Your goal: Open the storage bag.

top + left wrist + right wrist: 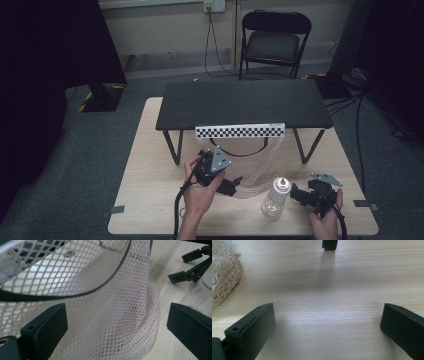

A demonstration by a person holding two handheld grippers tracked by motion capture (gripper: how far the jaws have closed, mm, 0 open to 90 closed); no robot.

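On the wooden tabletop point(150, 150), a white mesh bag point(257, 160) hangs from the small black table's point(240, 102) edge, slumped directly ahead of the left gripper point(231, 186), whose fingers point(47, 327) gape wide and empty. A clear bottle point(276, 197) stands upright just left of the right gripper point(296, 194), also wide open, empty.

Left gripper point(231, 186) at mesh bag point(255, 165); bottle point(276, 198) beside.

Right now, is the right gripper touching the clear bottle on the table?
Apart. The right gripper view shows the right gripper with both jaws wide open and only bare wooden table between them. In the high view, the bottle stands just left of its jaw tips.
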